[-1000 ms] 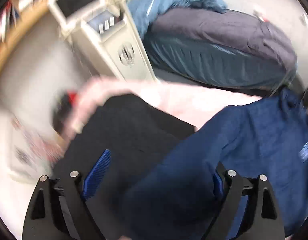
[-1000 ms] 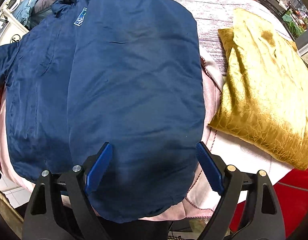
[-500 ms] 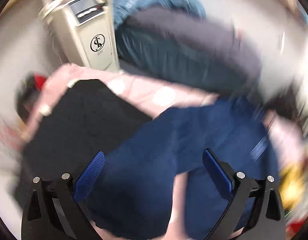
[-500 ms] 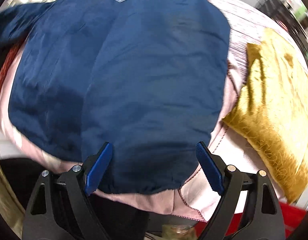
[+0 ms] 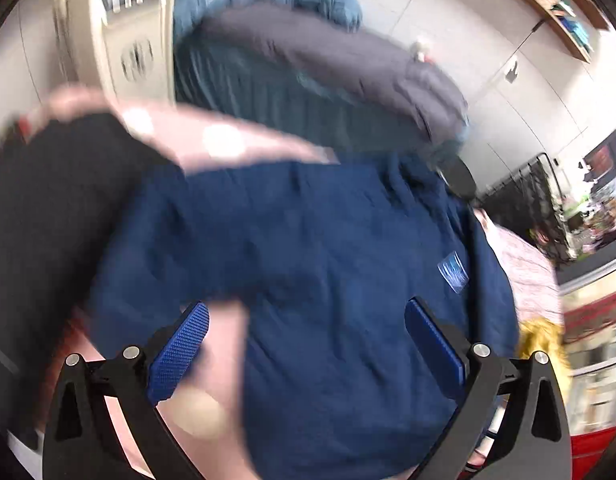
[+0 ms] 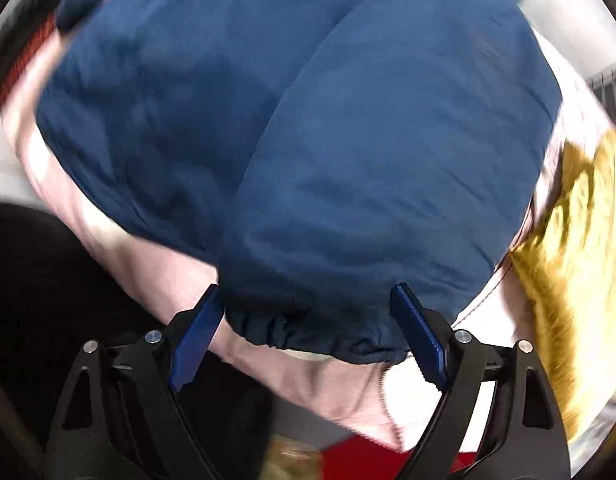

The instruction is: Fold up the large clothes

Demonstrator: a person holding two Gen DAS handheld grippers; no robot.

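Jacket [image 6: 348, 140] in navy blue fills most of the right wrist view, spread on a pale pink cover [image 6: 155, 264] with one panel folded over the other, its gathered hem [image 6: 308, 340] lying nearest the camera. That view alone shows the hem, and a gold cushion [image 6: 572, 248] just beside the jacket's right edge. The left wrist view, blurred, shows what the other does not: a heap of grey and blue clothes [image 5: 308, 64] beyond the jacket's far end, a beige appliance [image 5: 123, 40] next to it, shelves on the wall, and a black garment [image 5: 47, 208] on the pink cover to the left.

The jacket's long axis runs from the hem near the right gripper away to the collar end, where a small light badge [image 5: 452, 272] sits near the top; the hem points toward the person.

The right gripper [image 6: 308, 332] has its jaws wide apart, the hem lying between the blue pads without being pinched. The left gripper [image 5: 308, 352] is likewise spread, over the jacket and the pink cover, holding nothing.
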